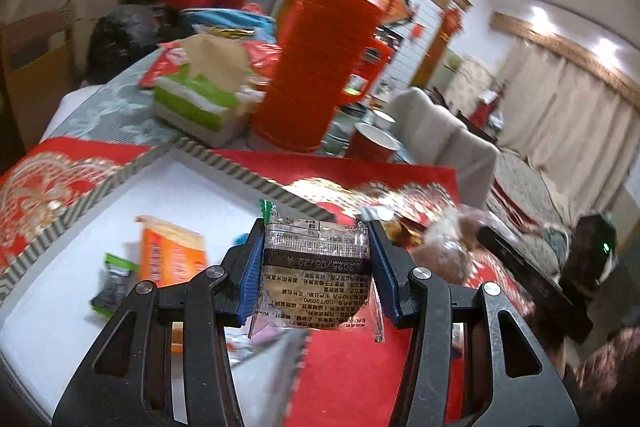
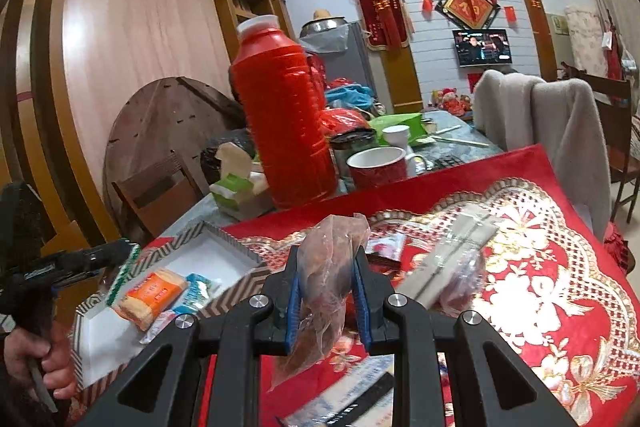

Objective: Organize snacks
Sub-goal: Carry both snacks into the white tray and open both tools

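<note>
Left tool (image 1: 316,269): blue pads clamped on a clear-wrapped snack packet (image 1: 316,267), printed back with a date code facing the camera, green crimped edge at top. Packet is held upright by its side edges, in the air over the near rim of the white tray (image 1: 100,243). My read: side grip keeps it flat so it can drop straight in.

Right tool (image 2: 325,285): pads closed on a thin plastic bag of brownish snacks (image 2: 326,279), pinched mid-body, loose top sticking up and the bottom hanging below the fingers. Held above the red embroidered cloth (image 2: 540,267), right of the tray, not over it. Probably waiting its turn.

Tray has a zigzag-patterned rim and sits on the table's left part. Already in it: an orange packet (image 1: 170,253) and a small green-and-dark packet (image 1: 114,279); the right view also shows a light blue packet (image 2: 198,289) beside the orange one. So sorting looks part done.

Loose on the cloth: a long pale wrapped pack (image 2: 448,259) and a small red-white packet (image 2: 386,245), both likely still to go.

Behind the tray: red thermos (image 2: 286,115), green tissue box (image 1: 196,99), red mug (image 2: 378,165). Clear of the drop path.

Risk: floppy bag may snag on the tray rim.
</note>
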`<state>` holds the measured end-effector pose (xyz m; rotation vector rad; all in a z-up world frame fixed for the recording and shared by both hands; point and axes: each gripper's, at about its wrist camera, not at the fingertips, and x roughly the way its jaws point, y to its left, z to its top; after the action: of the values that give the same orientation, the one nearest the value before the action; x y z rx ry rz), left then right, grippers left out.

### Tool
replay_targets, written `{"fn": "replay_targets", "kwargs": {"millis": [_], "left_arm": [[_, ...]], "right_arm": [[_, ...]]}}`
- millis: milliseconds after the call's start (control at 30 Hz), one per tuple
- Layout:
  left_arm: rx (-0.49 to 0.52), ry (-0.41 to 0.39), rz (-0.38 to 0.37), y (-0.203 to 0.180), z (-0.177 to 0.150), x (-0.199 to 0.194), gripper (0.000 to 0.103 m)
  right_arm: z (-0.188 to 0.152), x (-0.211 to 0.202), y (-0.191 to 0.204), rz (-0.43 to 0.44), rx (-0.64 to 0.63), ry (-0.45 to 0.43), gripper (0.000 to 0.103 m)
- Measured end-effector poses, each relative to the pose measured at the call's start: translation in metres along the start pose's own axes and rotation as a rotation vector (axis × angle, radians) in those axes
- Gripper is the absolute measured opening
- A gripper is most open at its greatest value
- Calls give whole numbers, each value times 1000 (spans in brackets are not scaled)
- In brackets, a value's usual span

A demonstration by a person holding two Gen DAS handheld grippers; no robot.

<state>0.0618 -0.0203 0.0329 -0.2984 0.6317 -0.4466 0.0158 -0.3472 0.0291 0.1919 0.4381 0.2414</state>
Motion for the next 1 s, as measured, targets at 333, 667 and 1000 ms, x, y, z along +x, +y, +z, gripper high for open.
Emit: {"fn": "replay_targets", "kwargs": {"millis": [333, 667, 1000], "left_arm": [[-112, -13, 132, 34, 4, -4, 48], [-192, -76, 194, 62, 11, -21, 48], [-204, -105, 330, 77, 12, -26, 48]], "right_arm": [[11, 10, 40, 81, -12, -13, 22], [26, 33, 103, 212, -47, -15, 22], [23, 84, 159, 337, -20, 68, 22]]}}
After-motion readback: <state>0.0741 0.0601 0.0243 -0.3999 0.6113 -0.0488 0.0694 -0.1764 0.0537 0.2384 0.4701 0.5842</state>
